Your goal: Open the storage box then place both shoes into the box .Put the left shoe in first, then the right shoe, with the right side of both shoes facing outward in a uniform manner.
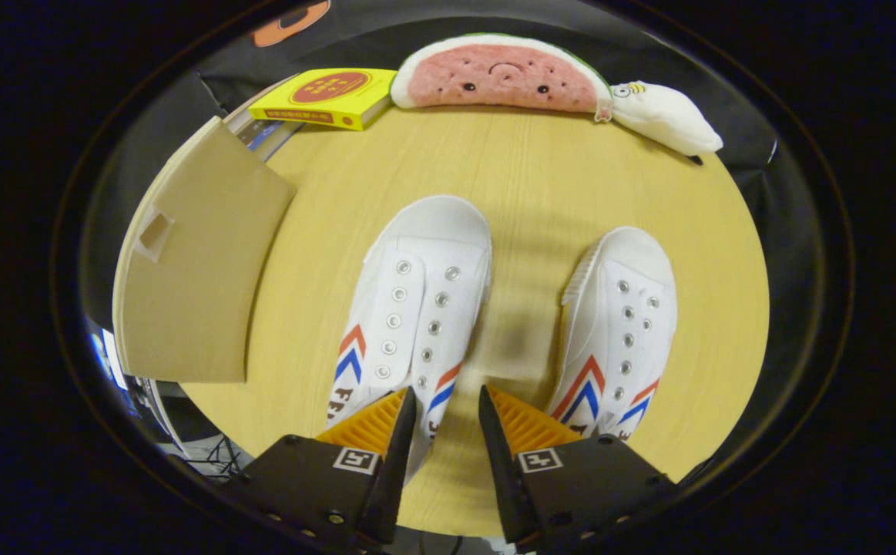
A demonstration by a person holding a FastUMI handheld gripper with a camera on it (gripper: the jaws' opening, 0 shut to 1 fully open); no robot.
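Note:
Two white canvas shoes with red and blue chevrons lie on the wooden table, toes pointing away from me. One shoe lies just ahead of my left finger, which overlaps its heel end. The other shoe lies ahead and right of my right finger. My gripper hovers above the strip of table between the two heels, open by a narrow gap with nothing between the fingers. A tan cardboard storage box with a cut-out handle stands left of the shoes, its flat side toward me; it looks closed.
Along the table's far edge lie a yellow book, a watermelon-slice plush and a white plush. Bare wood lies between the shoes and these. The table's edge runs close behind the box on the left.

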